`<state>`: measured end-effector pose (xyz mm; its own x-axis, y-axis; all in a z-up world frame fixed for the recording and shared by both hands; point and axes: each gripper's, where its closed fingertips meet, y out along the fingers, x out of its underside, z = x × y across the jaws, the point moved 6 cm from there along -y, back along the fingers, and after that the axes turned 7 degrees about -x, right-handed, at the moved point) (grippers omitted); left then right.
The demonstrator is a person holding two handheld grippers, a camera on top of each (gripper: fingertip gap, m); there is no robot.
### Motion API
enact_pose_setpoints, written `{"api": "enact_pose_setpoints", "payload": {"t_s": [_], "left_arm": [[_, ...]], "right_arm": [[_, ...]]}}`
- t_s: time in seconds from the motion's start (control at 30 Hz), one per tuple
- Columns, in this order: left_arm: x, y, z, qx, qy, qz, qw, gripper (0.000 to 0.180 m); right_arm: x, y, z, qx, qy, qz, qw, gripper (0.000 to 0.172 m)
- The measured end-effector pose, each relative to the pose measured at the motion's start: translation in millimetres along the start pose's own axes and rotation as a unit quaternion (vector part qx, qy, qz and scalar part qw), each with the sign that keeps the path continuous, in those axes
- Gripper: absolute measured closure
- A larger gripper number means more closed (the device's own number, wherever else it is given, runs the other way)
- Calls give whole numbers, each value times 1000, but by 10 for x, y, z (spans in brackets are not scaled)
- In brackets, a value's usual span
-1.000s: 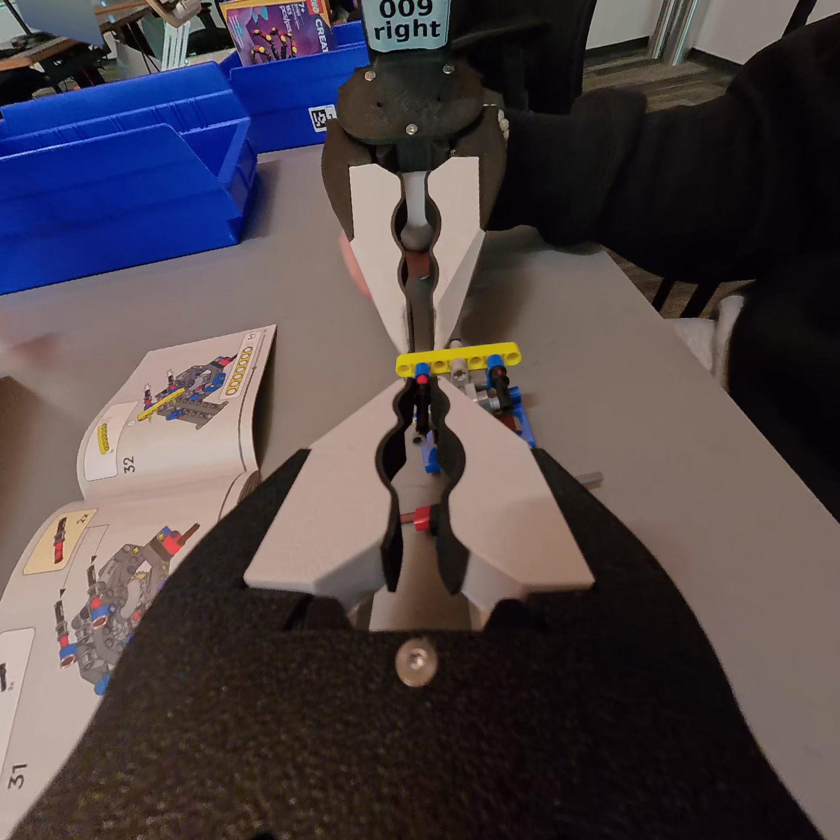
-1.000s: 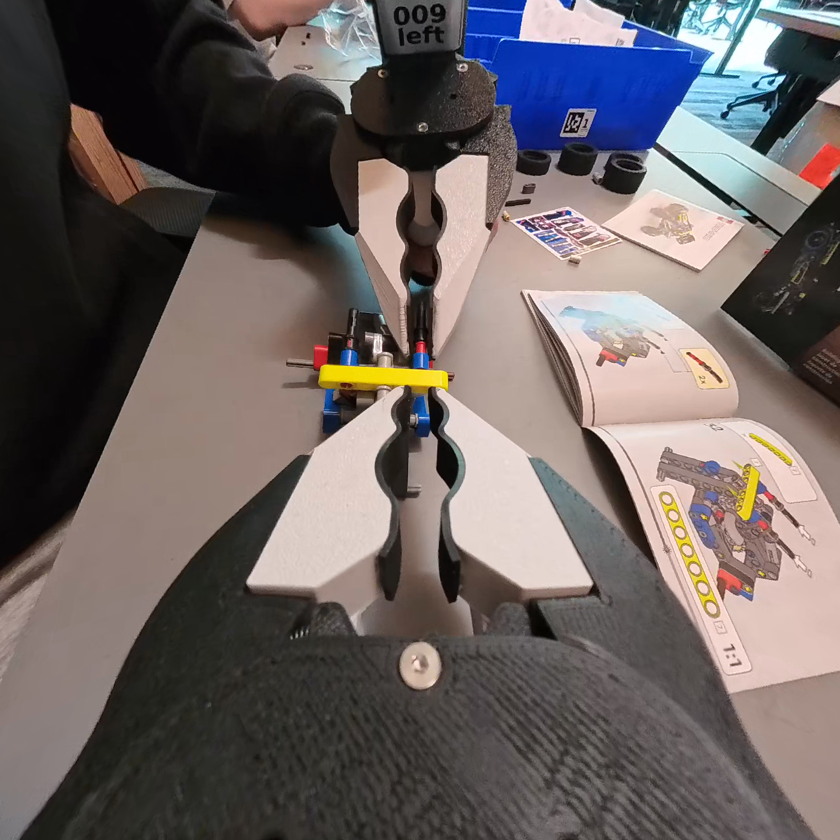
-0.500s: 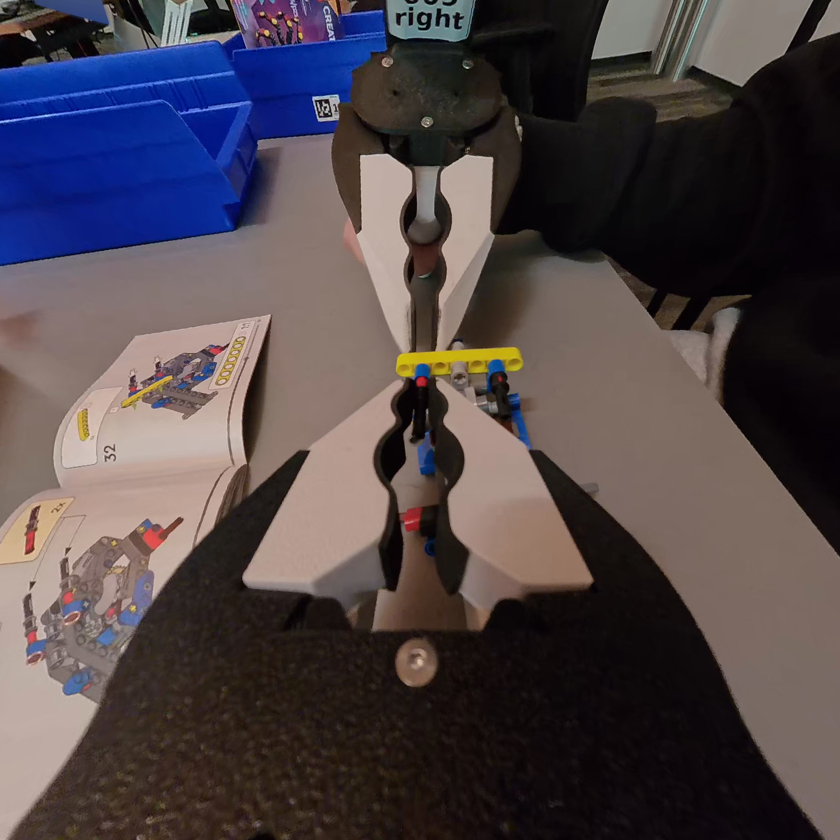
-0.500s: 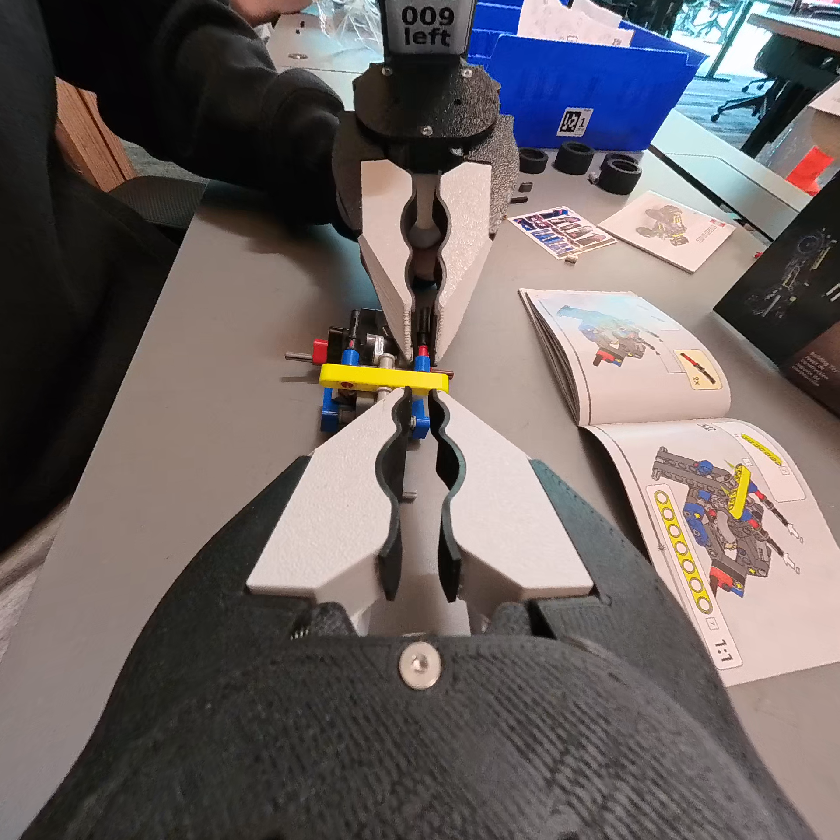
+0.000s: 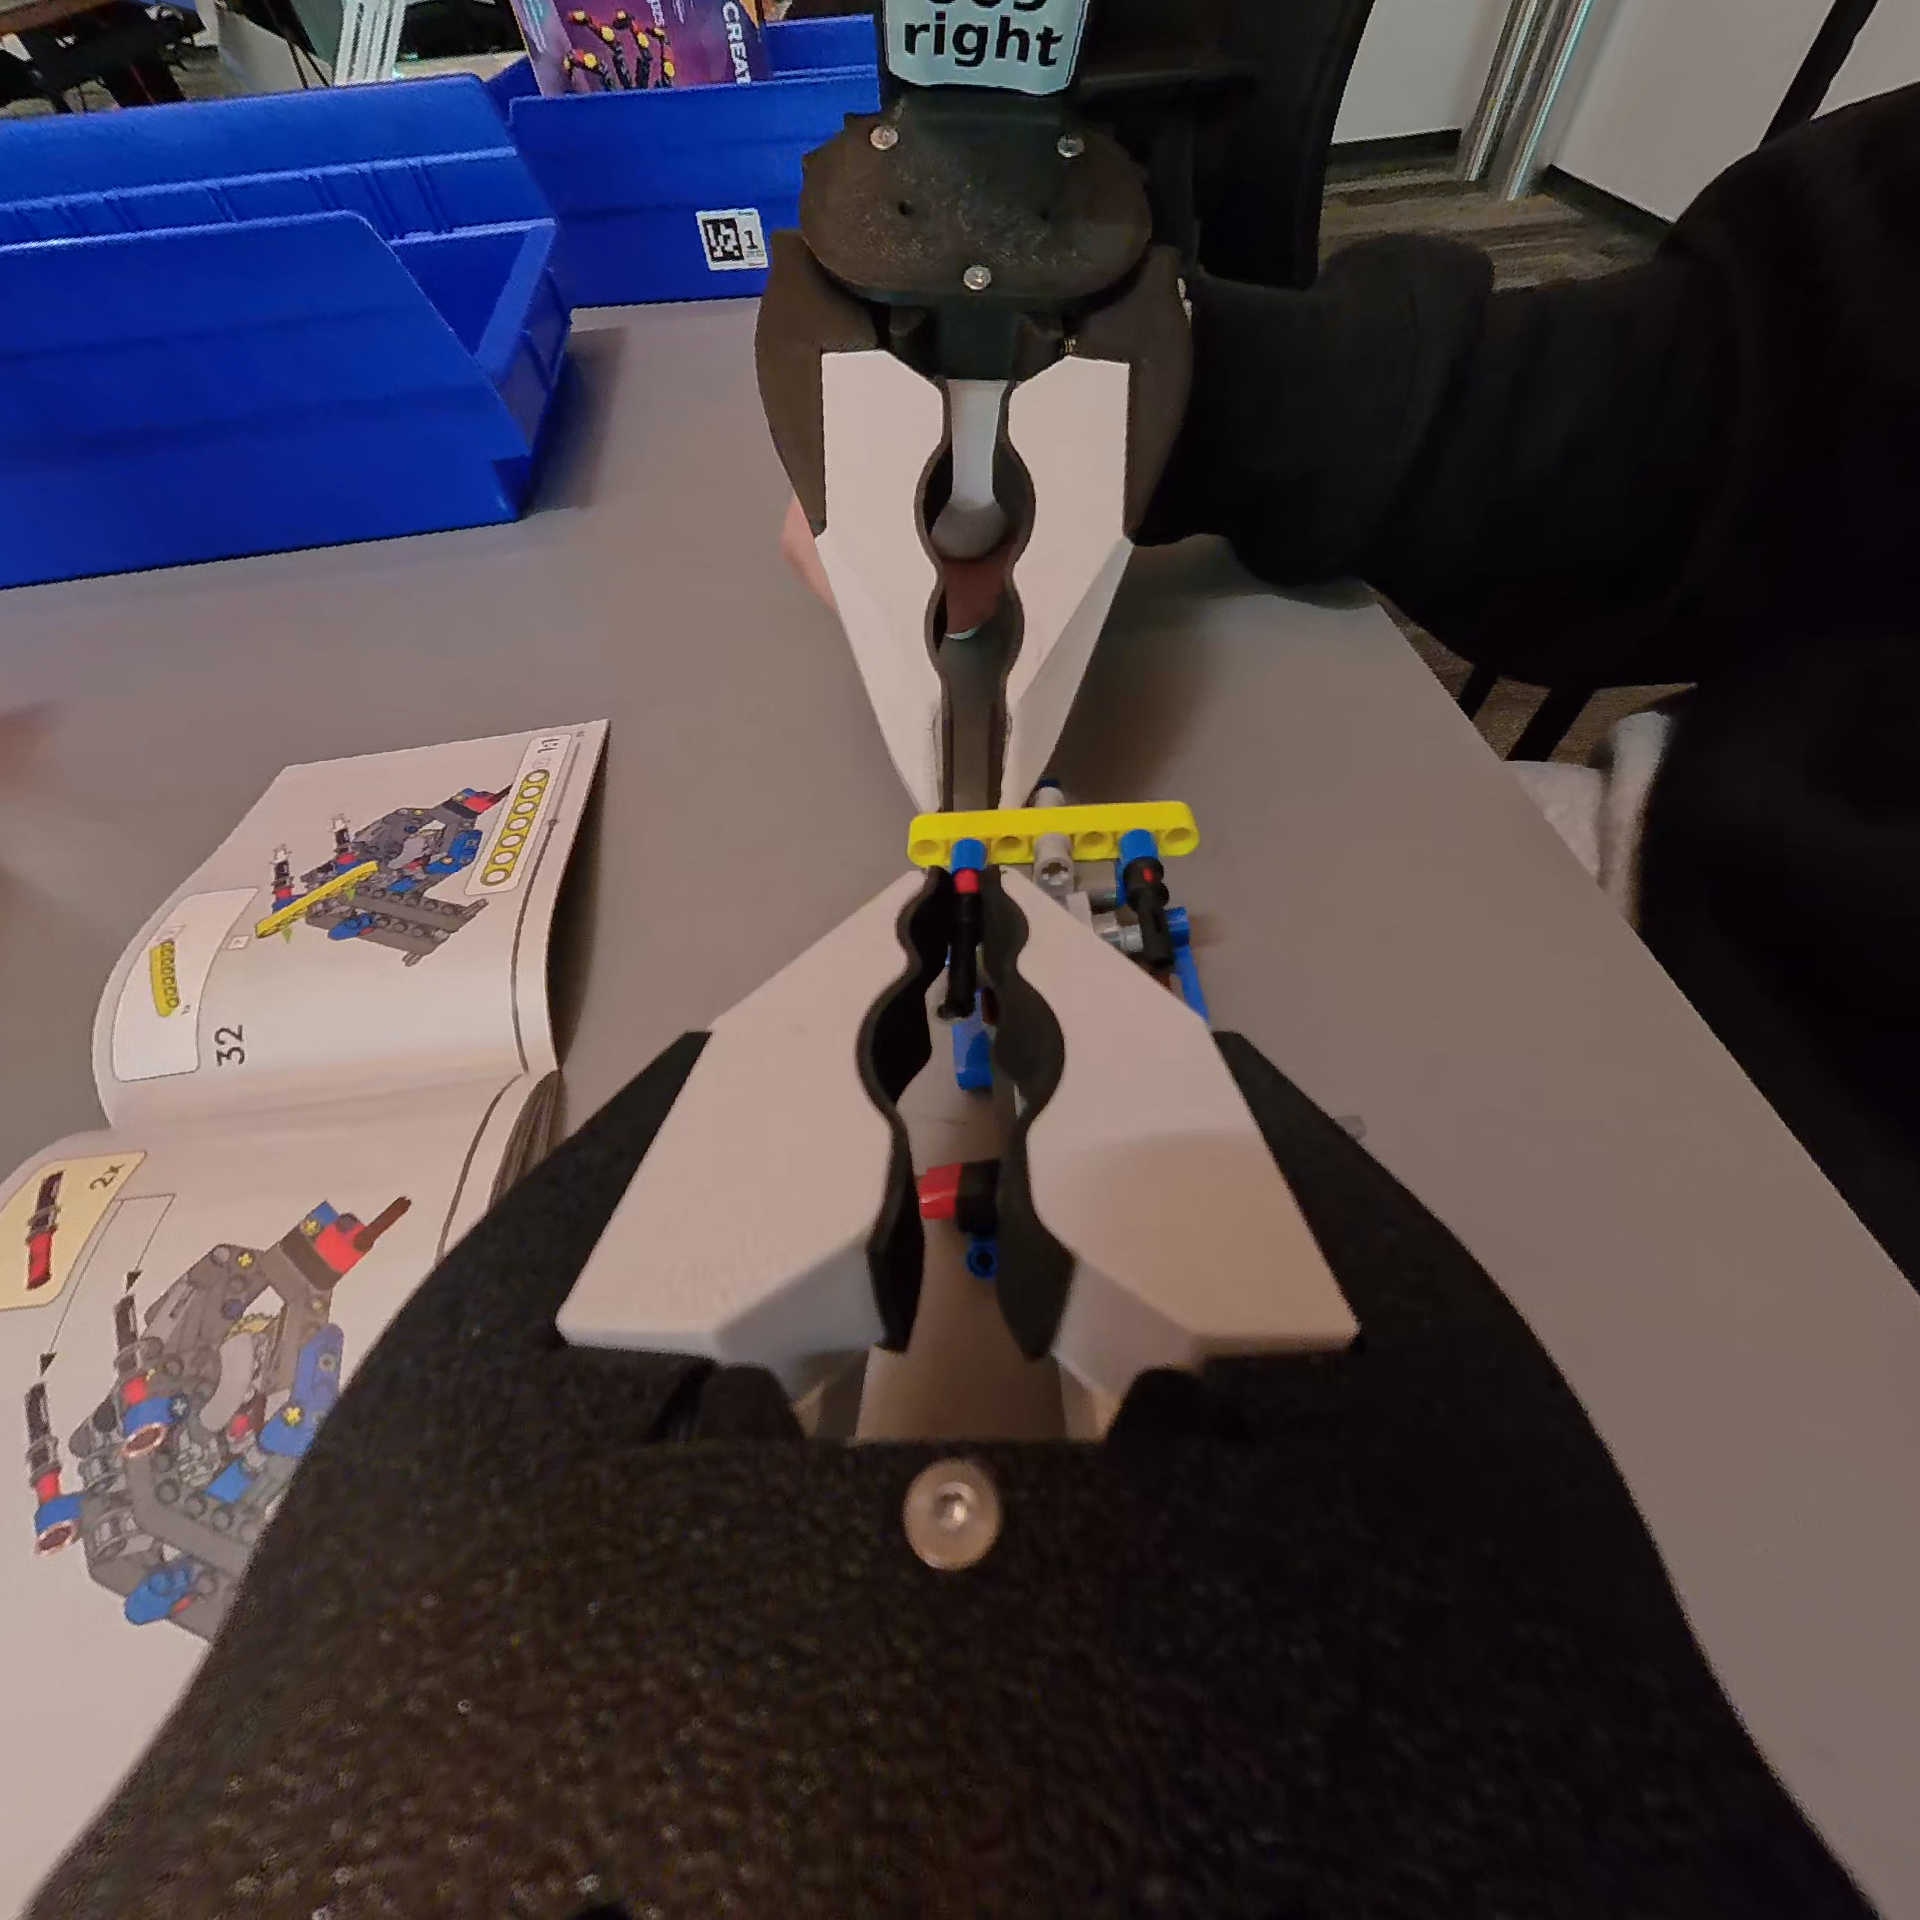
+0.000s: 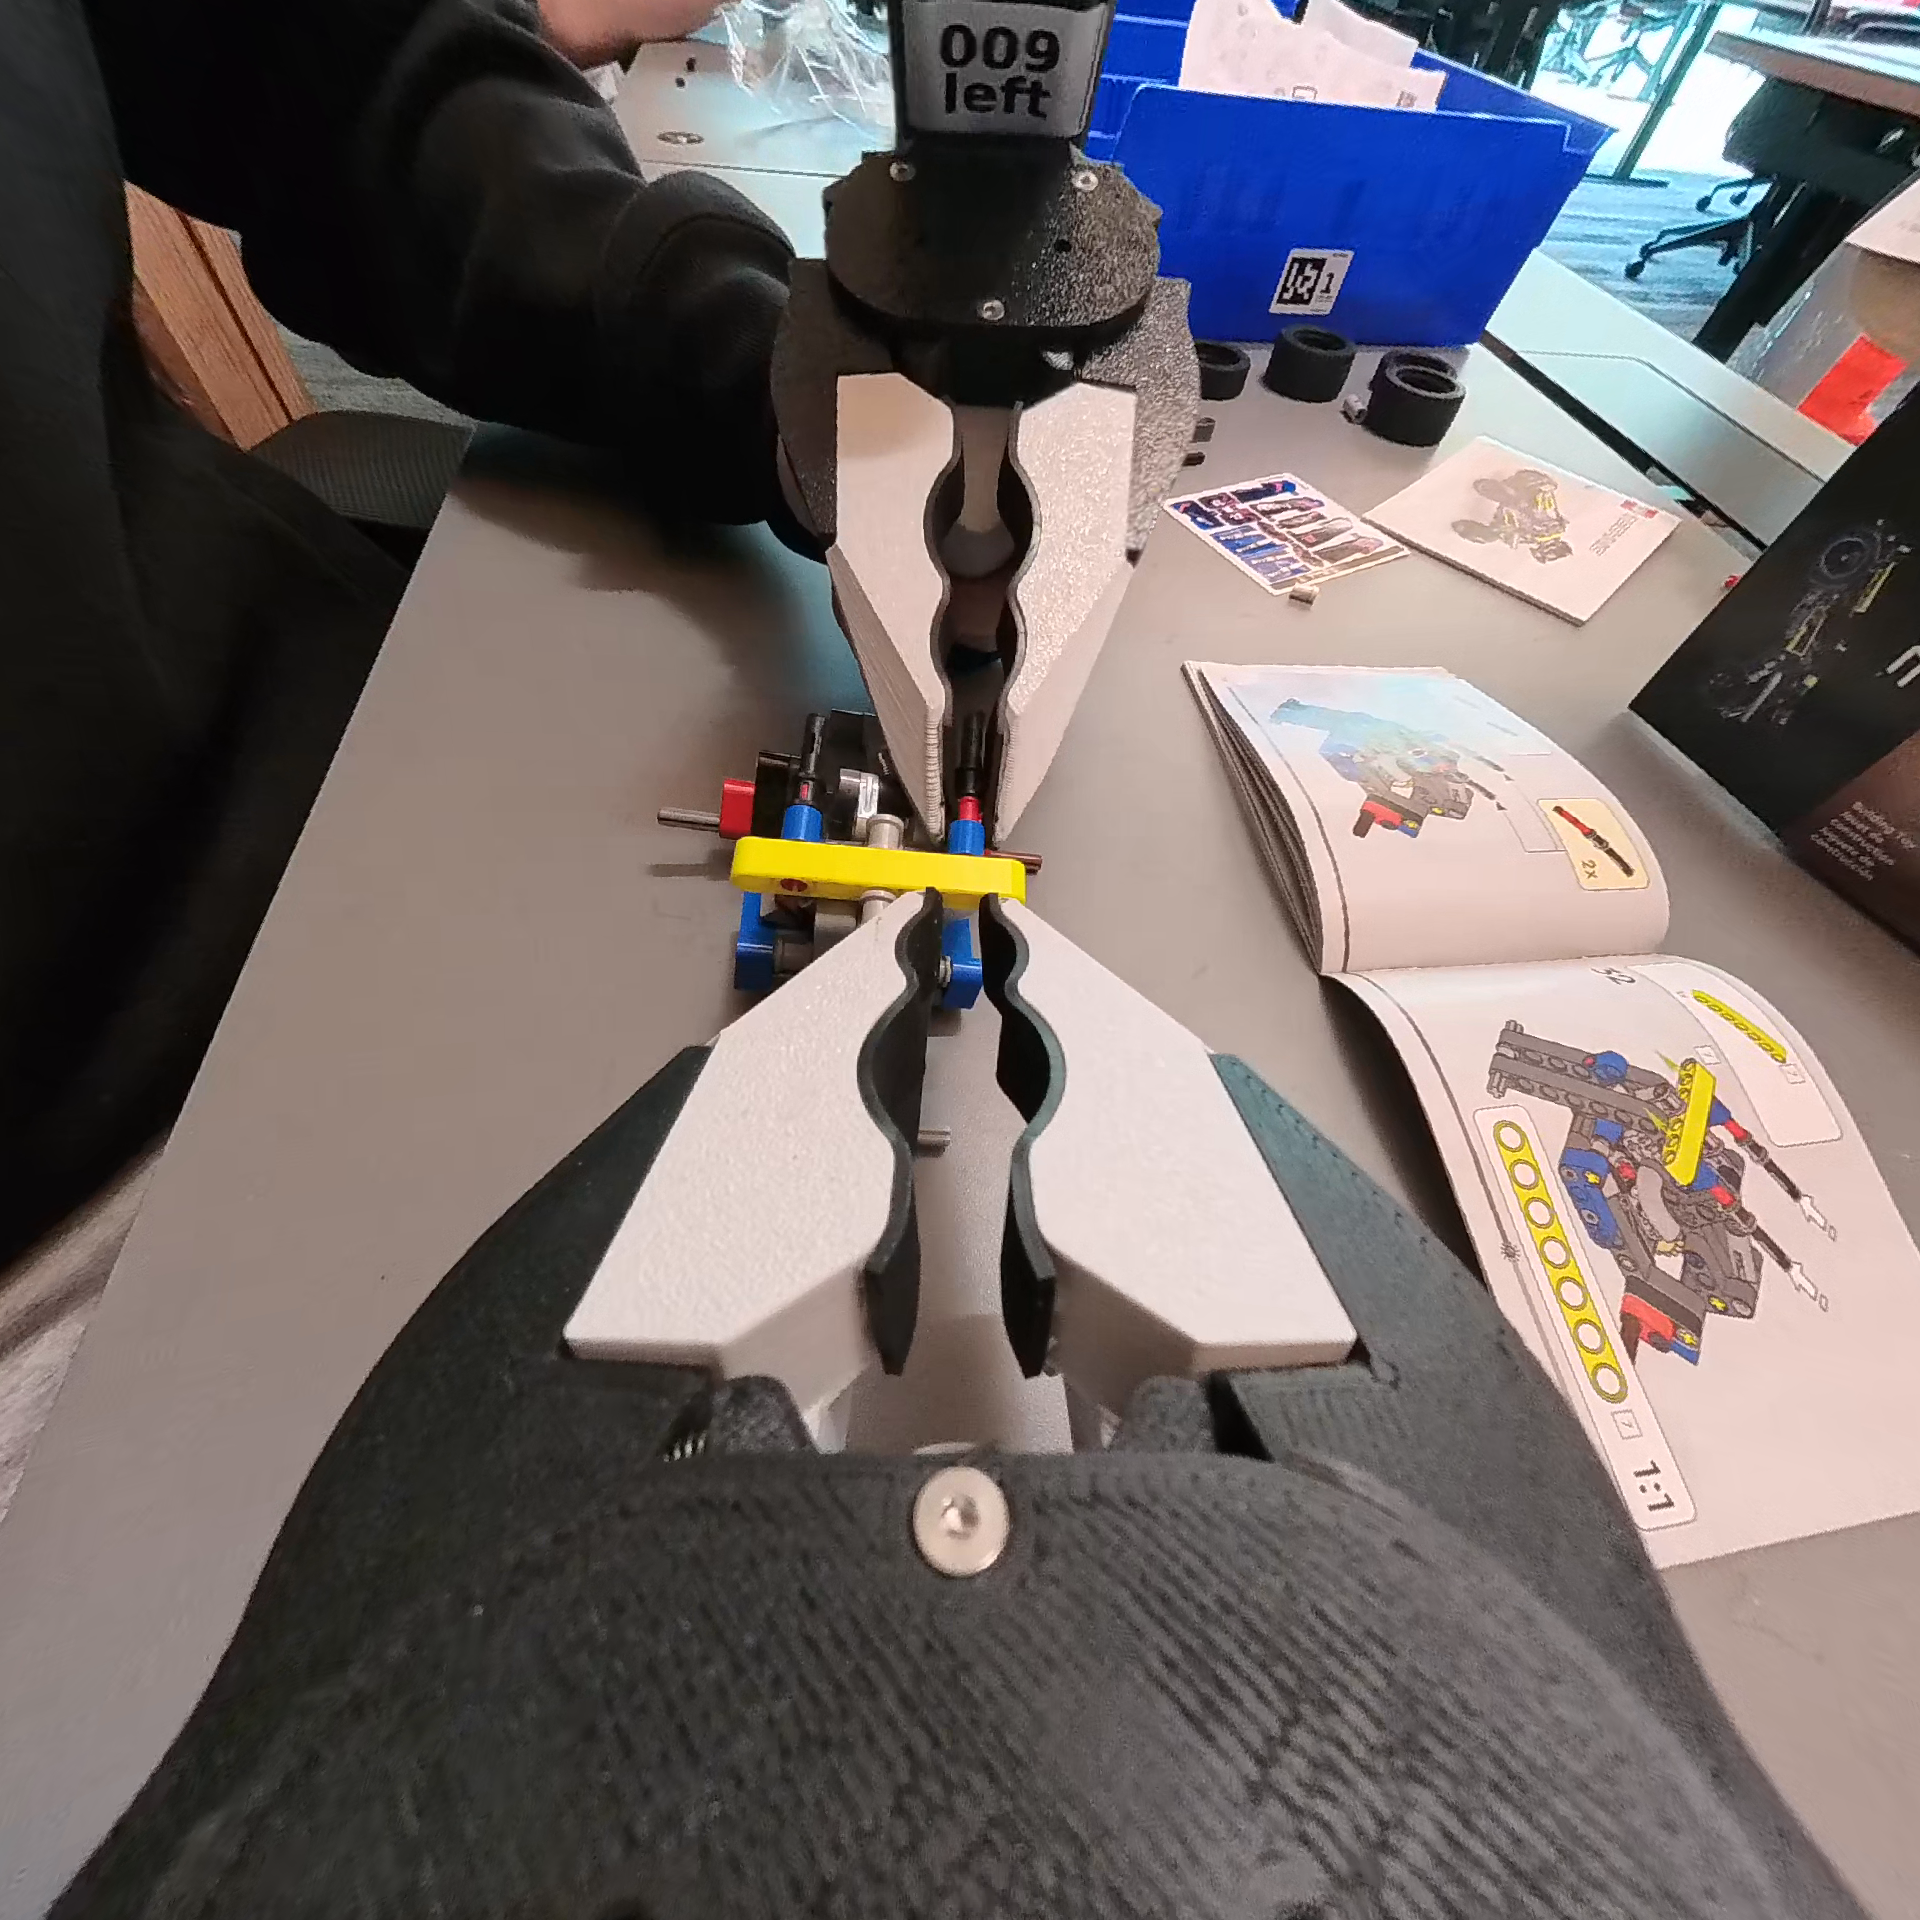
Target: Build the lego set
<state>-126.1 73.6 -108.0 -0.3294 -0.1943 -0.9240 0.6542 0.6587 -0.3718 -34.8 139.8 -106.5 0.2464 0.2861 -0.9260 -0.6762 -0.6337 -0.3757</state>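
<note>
Nothing much has moved in the last second. Both grippers are parked on the same spot of the model and the view has only drifted slightly.

Left wrist view:
- The left gripper (image 5: 961, 883) is closed down narrow on the black pin (image 5: 964, 935), the one with the blue collar and red tip, right where it enters the yellow beam (image 5: 1169, 826).
- I hold the pin along its length so it stays in line with the beam's hole.
- The right gripper (image 5: 971, 800) comes in from the far side, tips together, touching the back of the beam directly opposite. I read that as a backstop so the beam can't slide away.
- The model (image 5: 1153, 935) sits on the table (image 5: 1455, 1039) between us.
- The booklet (image 5: 343, 935) lies open to my left, near enough to read, and the blue bins (image 5: 260, 343) are well behind it.

Right wrist view:
- My right gripper (image 6: 961, 914) is nearly closed, with its tips butted against the near edge of the beam (image 6: 831, 868).
- A blue part (image 6: 961, 977) of the frame lies between the pads lower down. I cannot tell whether they pinch it.
- The left gripper (image 6: 966, 816) straddles the pin (image 6: 971, 769) on the other side, fingers tight around it.
- The model stays flat on the table, squeezed end to end between the two tools.
- The booklet (image 6: 1455, 831) is on the right, and the tyres (image 6: 1413, 400) and sticker sheet (image 6: 1283, 530) are parked far back out of the way.
</note>
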Motion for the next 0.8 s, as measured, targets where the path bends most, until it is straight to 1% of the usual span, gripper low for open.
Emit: {"api": "enact_pose_setpoints", "payload": {"t_s": [0.2, 0.3, 0.33, 0.37, 0.43, 0.5, 0.6, 0.63, 0.67, 0.7, 0.77, 0.8], "left_arm": [[-5, -7, -3, -1, 9, -8, 1000, 177], [-6, -50, 13, 2, 24, 7, 1000, 177], [-16, -70, 8, -1, 27, 15, 1000, 177], [-18, -92, -3, -6, 34, 20, 999, 176], [-32, -142, -9, -7, 39, 32, 999, 176], [-24, -181, 0, -8, 35, 34, 999, 165], [-8, -265, 4, -18, 35, 29, 999, 163], [-13, -300, -9, -26, 28, 31, 999, 166], [-12, -334, -16, -27, 20, 32, 999, 176], [-6, -356, -20, -26, 10, 30, 999, 179], [4, -360, -12, -27, -3, 29, 999, 177], [21, -345, -17, -34, -5, 20, 999, 171]], "right_arm": [[1, 6, 3, 2, 0, -1, 1000, 169], [-4, 23, -5, -5, -1, 0, 1000, 168], [-6, 20, -6, -8, 1, 3, 1000, 172], [-10, 22, -11, -9, -3, 4, 1000, 172], [1, 38, -2, 2, -4, -5, 1000, 172], [14, 65, -4, 5, -8, -17, 1000, 172], [6, 51, 11, 8, -2, -10, 1000, 172], [1, 41, 22, 7, 4, -5, 1000, 172], [-2, 34, 34, 6, 10, -1, 1000, 172], [-2, 35, 38, 1, 15, -1, 1000, 170], [14, 60, 33, -7, 18, -13, 1000, 168], [22, 75, 27, -8, 16, -19, 1000, 168]]}}
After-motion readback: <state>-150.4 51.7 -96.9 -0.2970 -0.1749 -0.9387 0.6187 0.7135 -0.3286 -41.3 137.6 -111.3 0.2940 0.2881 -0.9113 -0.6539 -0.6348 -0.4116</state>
